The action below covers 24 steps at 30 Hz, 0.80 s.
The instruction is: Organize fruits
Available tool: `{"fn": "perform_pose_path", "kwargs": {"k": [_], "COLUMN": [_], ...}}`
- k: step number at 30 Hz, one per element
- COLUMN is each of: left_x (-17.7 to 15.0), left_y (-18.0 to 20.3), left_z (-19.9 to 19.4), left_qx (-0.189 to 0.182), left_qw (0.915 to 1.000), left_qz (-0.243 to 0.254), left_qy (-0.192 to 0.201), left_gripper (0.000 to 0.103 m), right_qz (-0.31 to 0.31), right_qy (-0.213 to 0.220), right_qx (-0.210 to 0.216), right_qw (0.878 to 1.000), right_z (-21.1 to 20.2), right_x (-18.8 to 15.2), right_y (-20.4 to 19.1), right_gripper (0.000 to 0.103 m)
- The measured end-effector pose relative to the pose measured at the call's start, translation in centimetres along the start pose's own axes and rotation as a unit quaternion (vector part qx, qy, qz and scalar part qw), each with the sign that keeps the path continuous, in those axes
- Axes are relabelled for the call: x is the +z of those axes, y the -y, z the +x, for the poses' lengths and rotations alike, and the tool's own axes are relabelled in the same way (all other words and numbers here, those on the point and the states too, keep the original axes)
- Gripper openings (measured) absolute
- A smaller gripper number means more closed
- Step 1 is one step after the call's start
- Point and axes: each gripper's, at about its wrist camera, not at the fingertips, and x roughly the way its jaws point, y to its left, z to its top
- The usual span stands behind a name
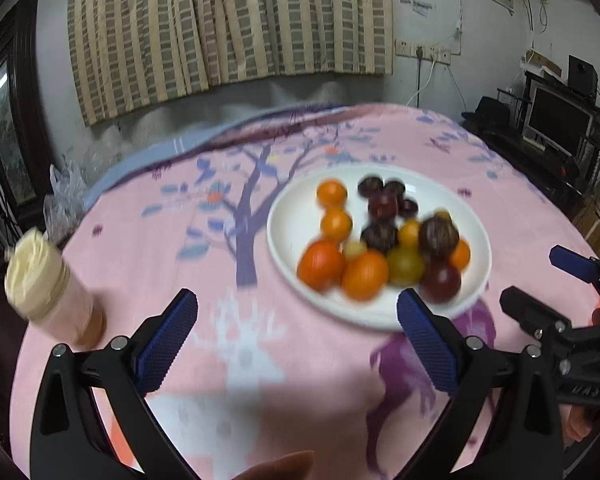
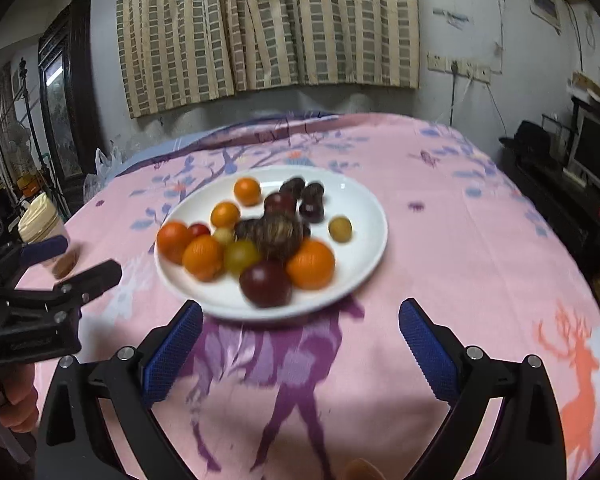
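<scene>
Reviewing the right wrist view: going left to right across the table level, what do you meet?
Left gripper → cream-lidded jar, partly behind its fingers → white plate of fruit → orange deer print on the pink cloth.

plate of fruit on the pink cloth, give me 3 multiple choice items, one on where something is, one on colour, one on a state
1. Where does the jar stand relative to the plate, in the left wrist view?
A. left of it, on the cloth
B. on the plate
C. right of it

2. What colour is the plate?
A. blue
B. white
C. black

3. How are the left gripper and right gripper?
A. both shut on fruit
B. one holds the jar
C. both open, holding nothing

Key: 1 A, the jar sits on the cloth left of the plate. 2 B, its rim is white. 3 C, the jaws stand wide apart with nothing between.
</scene>
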Motion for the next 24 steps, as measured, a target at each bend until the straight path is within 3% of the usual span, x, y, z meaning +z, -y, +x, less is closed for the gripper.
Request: {"fn": "perform_pose_path", "kwargs": {"k": [7,10,24], "left_x": [-4.5,-4.9,-5.2], "left_y": [-0.1,-0.2,0.8], "left_z": [-1.1,-1.1,-1.5], "left_qx": [-0.022,-0.018,-0.018], "left_qw": [0.9997,0.9997,0.9996], "left_qz": [-0.001,-0.003,0.016], "left_qy": [-0.013,-0.015,-0.014], "left_gripper": [0.098,0.098,0.098], "right_qz": [0.008,-0.004,-0.010], "right_qy": [-0.001,-0.003,-0.014], "right_qx": [-0.002,-0.019,-0.013], "right_qw": [1.000,1.000,1.000], "right_z": [-1.0,-0.8,-0.3], "right_x": [-2.6,-2.8,-2.8], "right_y": [-0.5,-0.9,-1.1], "right_gripper": [0.099,0.099,0.099]}}
